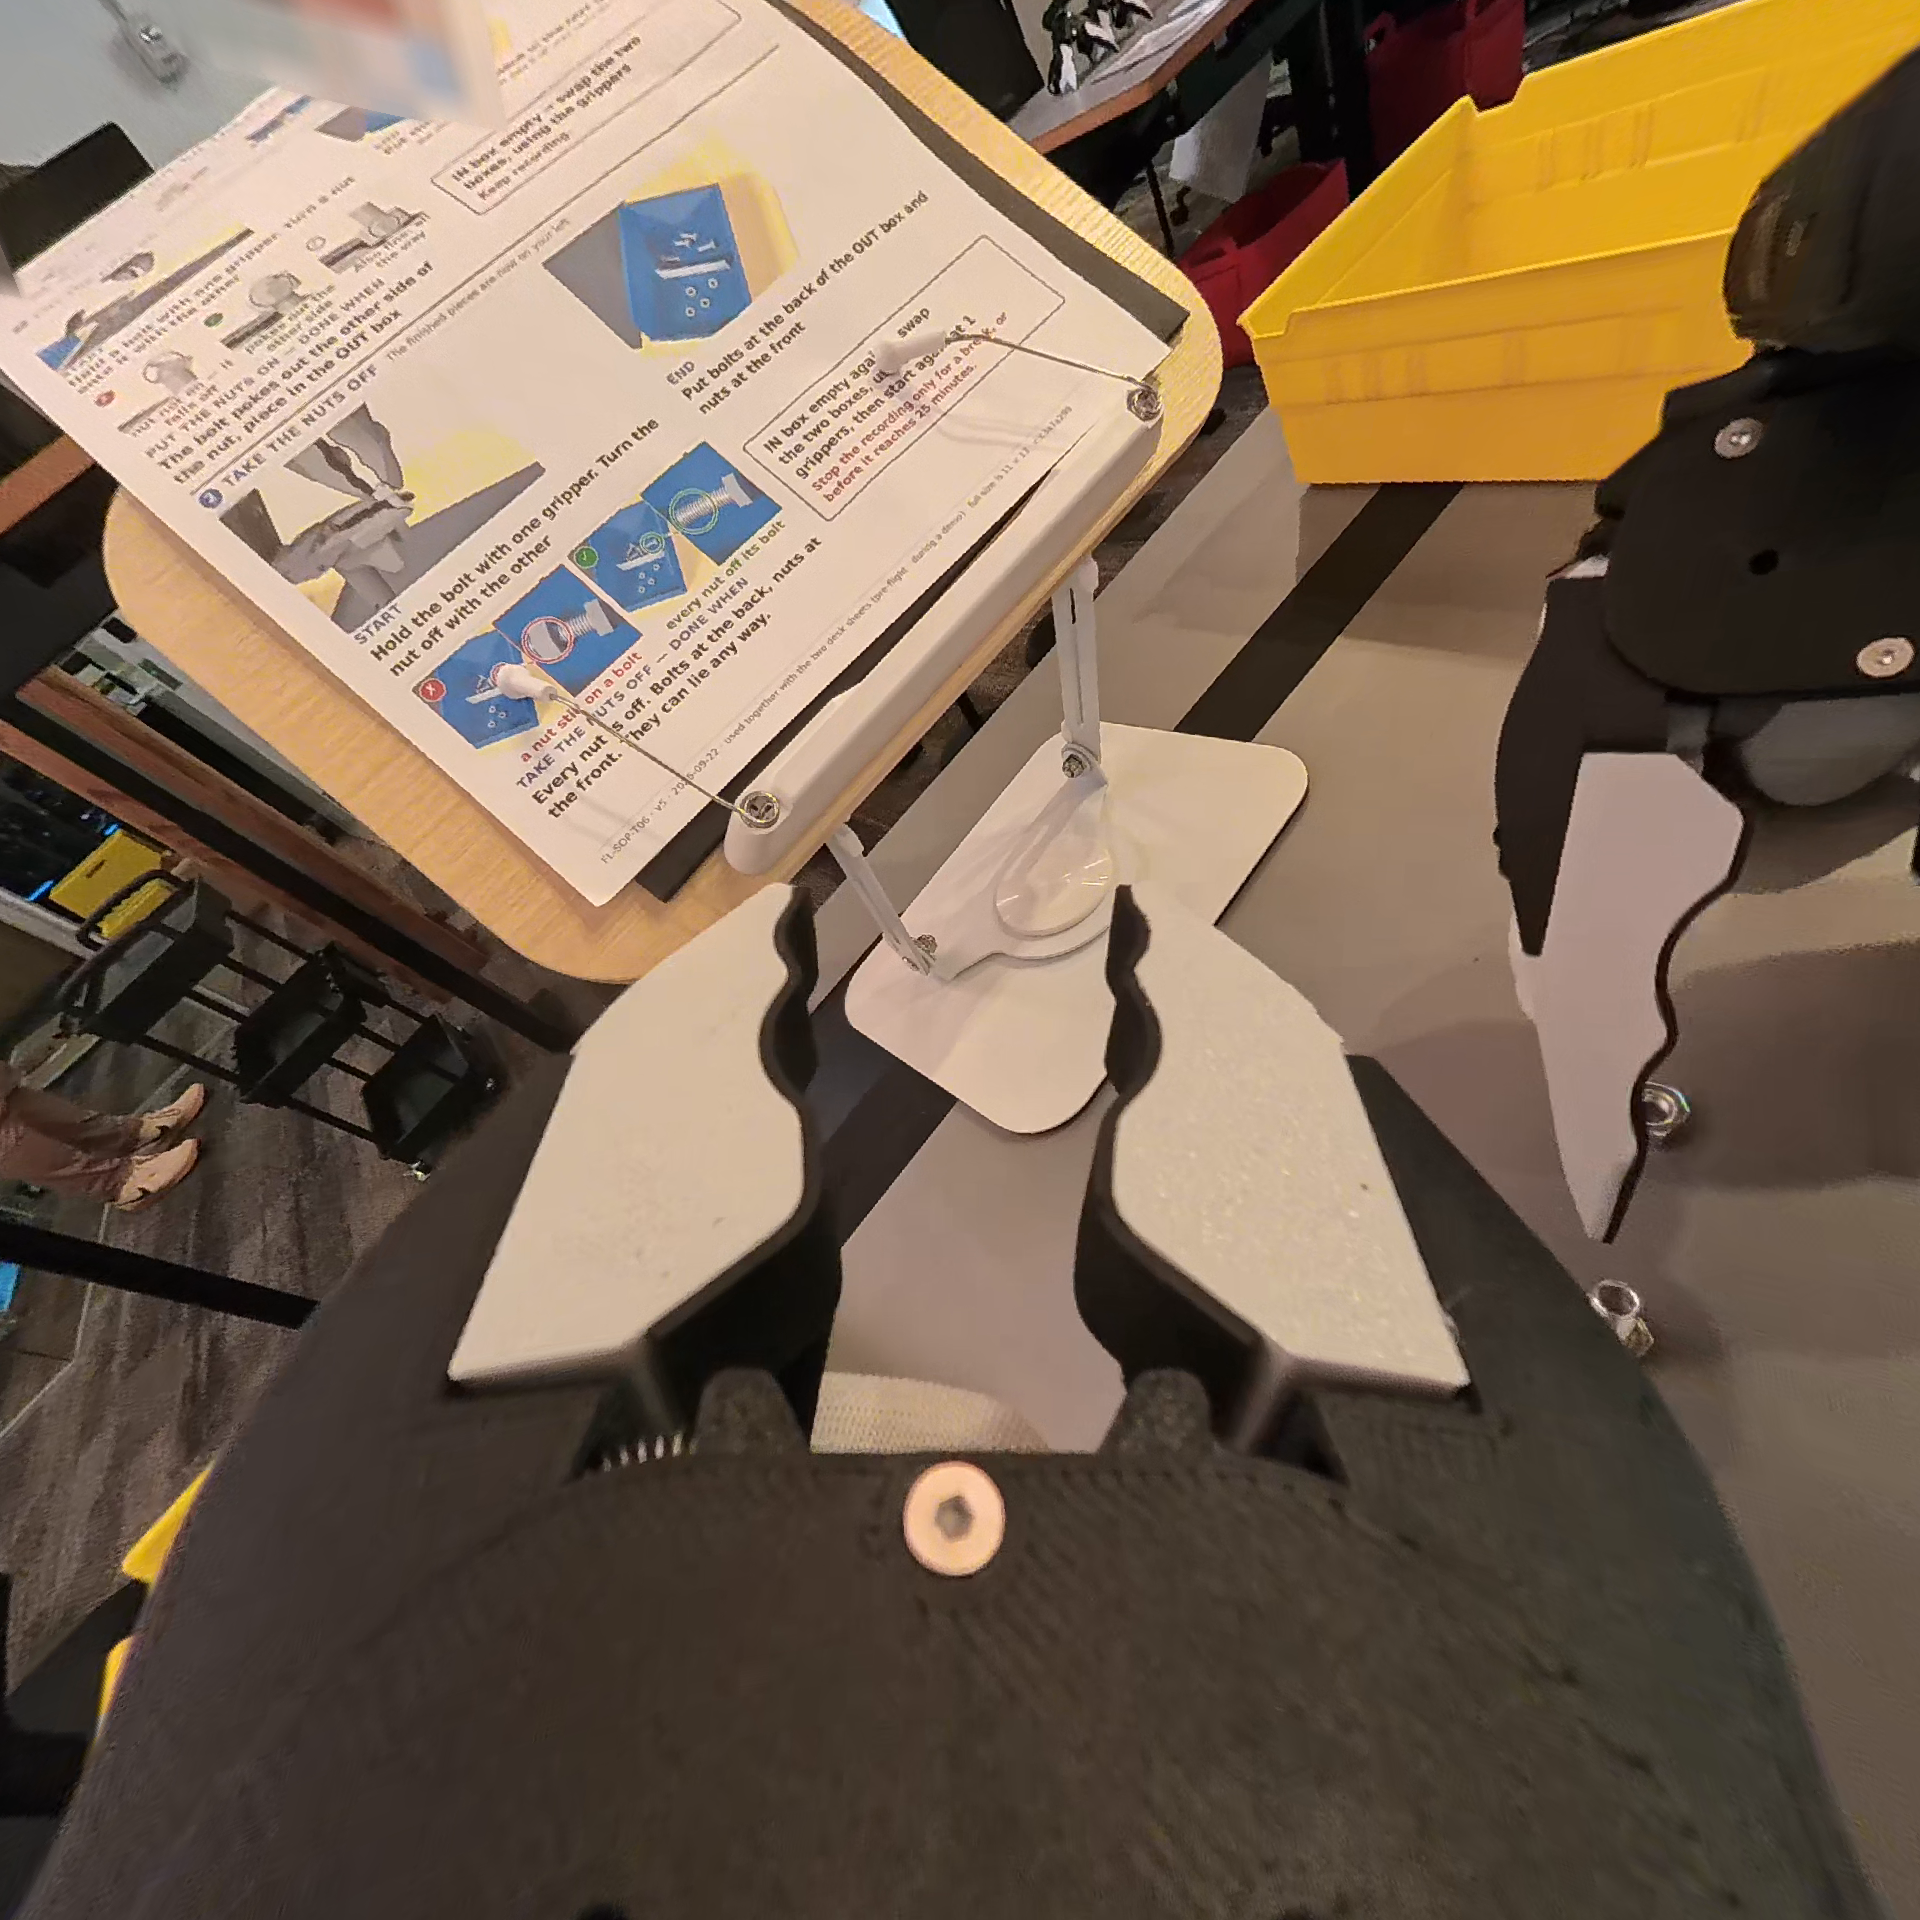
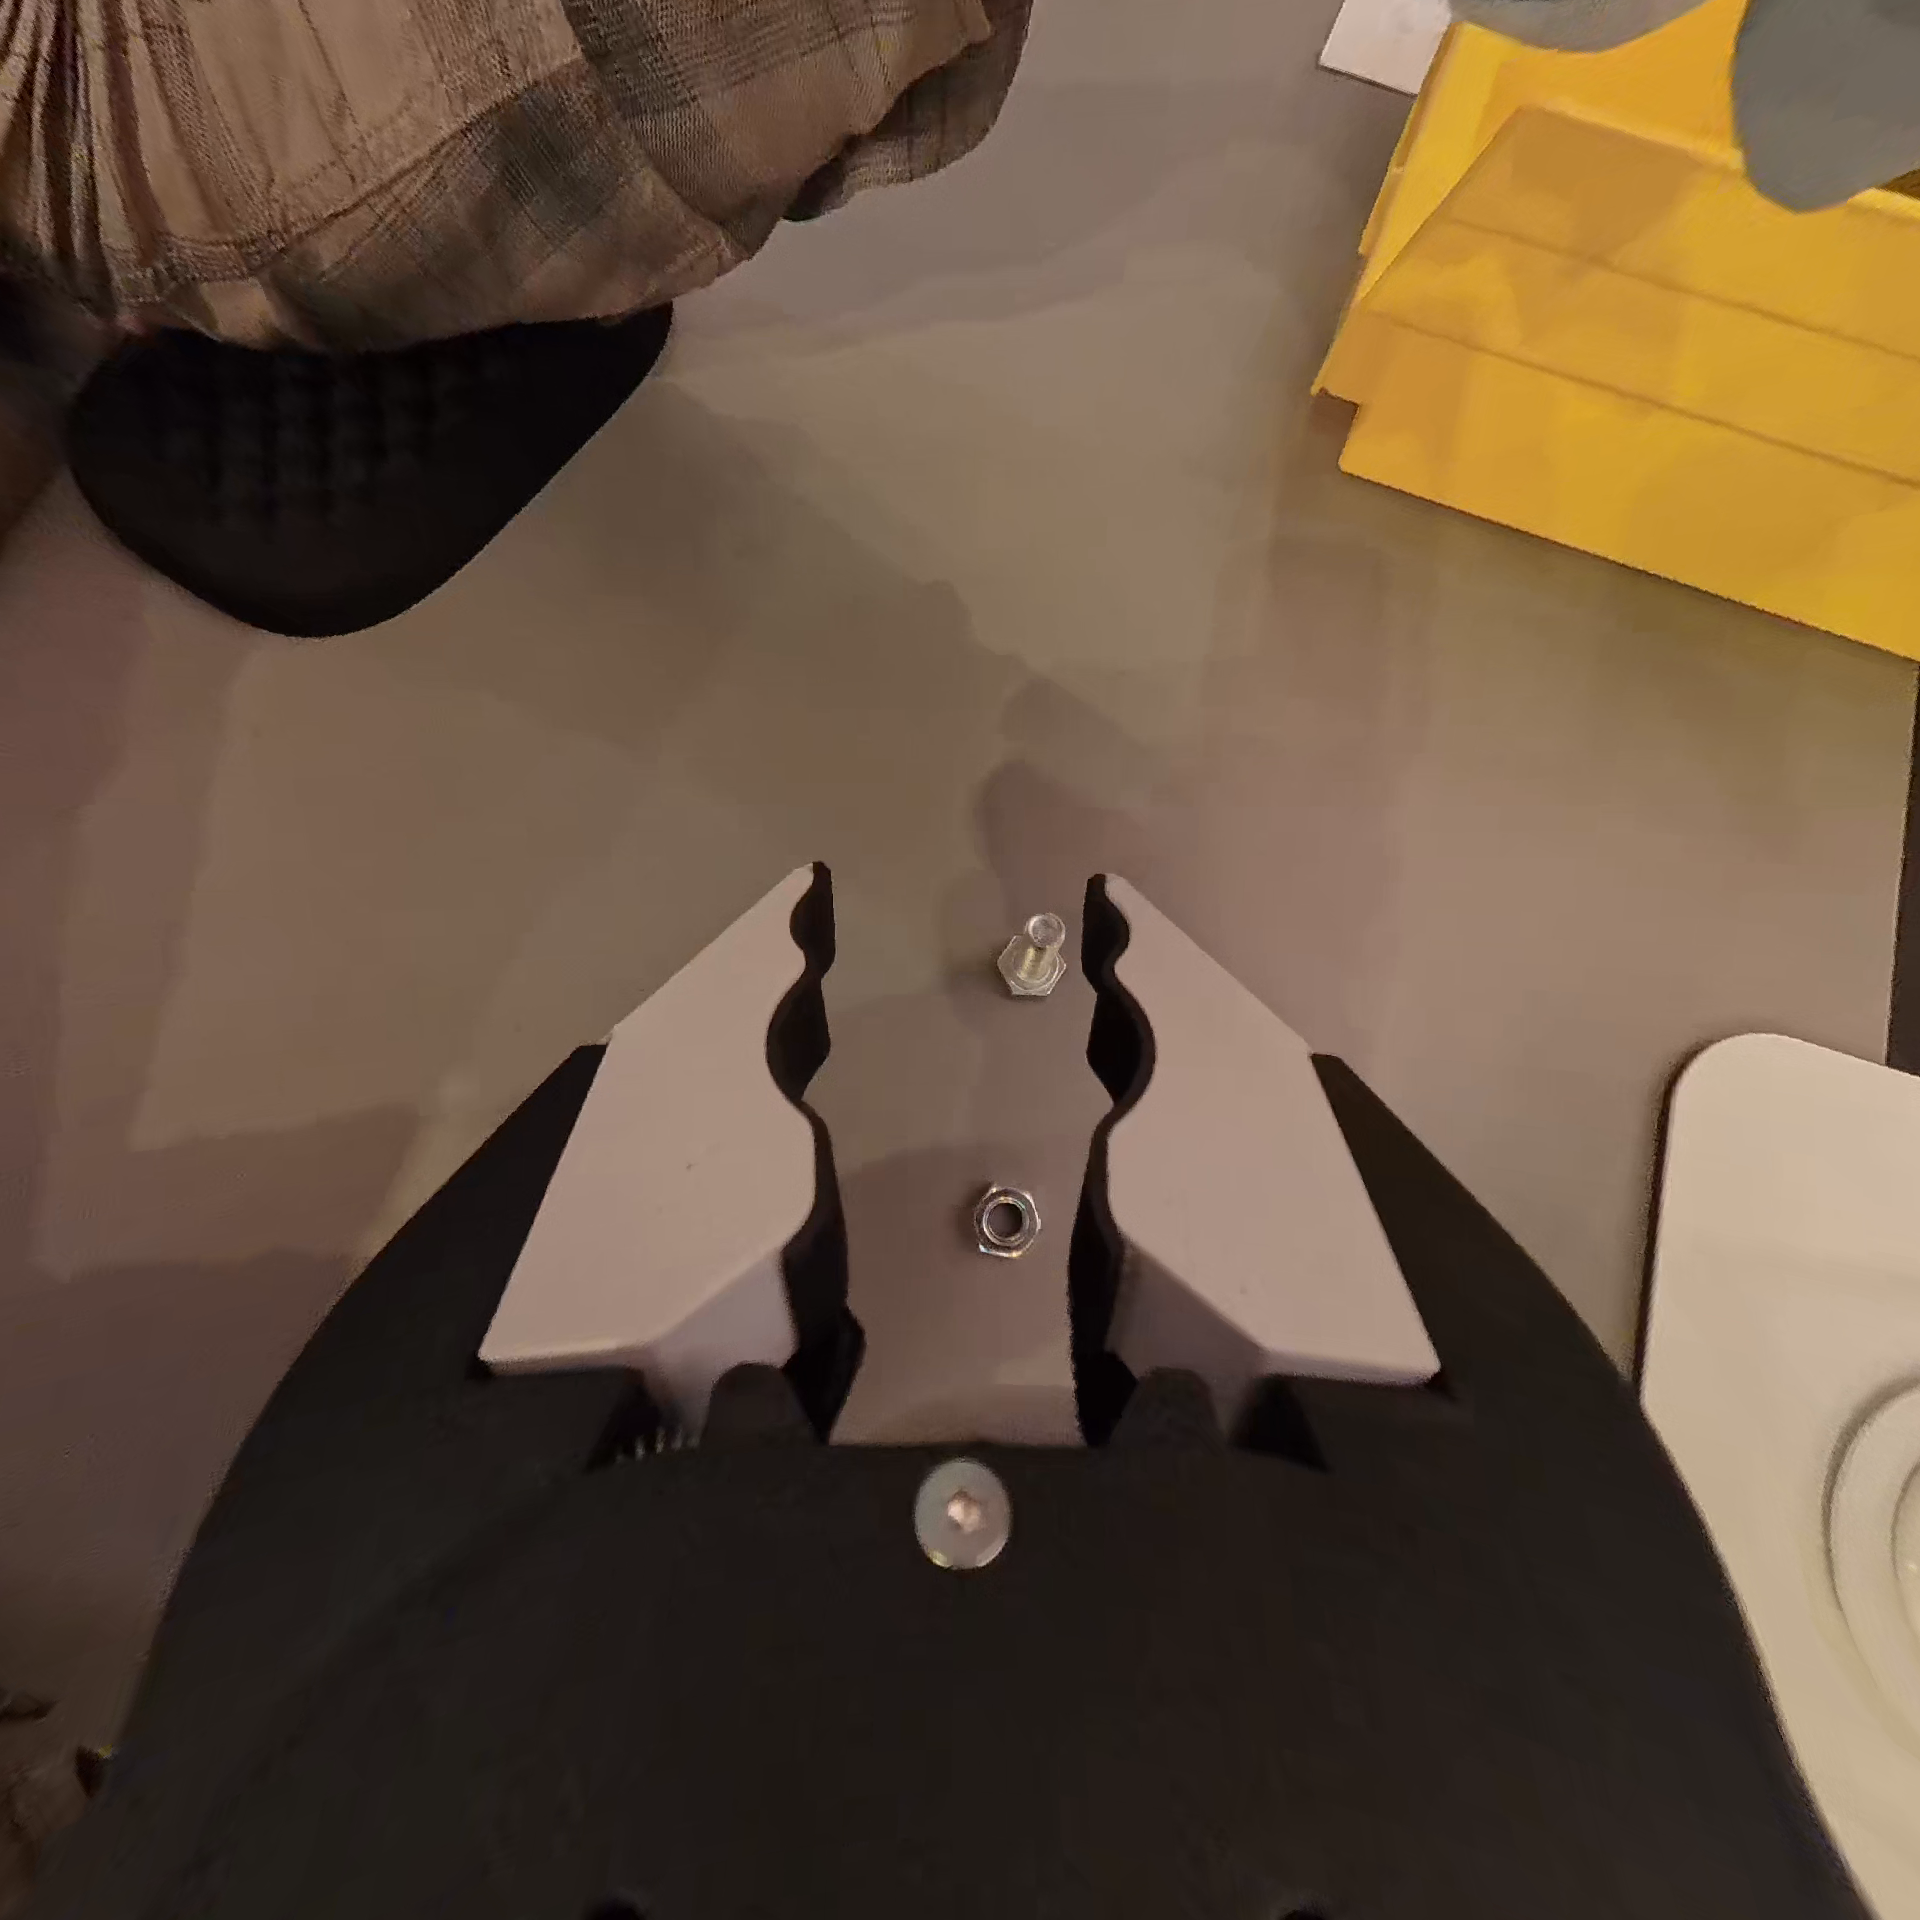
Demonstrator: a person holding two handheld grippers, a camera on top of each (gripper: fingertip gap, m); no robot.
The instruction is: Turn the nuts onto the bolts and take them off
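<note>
My right gripper [image 2: 956,894] hangs over the grey table [image 2: 935,623] with its jaws wide and nothing between them. Framed in that gap, at the middle of the right wrist view, a loose nut [image 2: 1003,1221] lies flat, and just above it in the frame a bolt [image 2: 1031,956] stands on its head, thread pointing up. The two are apart, so by my reckoning this pair is separated and neither piece is in hand; whether it is waiting to be joined or has just come apart I cannot tell.

My left gripper [image 1: 961,935] is also spread wide and empty, pointing at the white stand [image 1: 1195,821] that carries a printed instruction sheet [image 1: 582,416] in the upper left of the left wrist view.

A yellow bin [image 1: 1475,312] sits at the upper right of that view; the part of its inside that shows looks bare (its floor is mostly hidden by the near wall). A yellow bin wall also shows at the upper right of the right wrist view, contents hidden.

Picking up, turning and sorting all seem still ahead.
</note>
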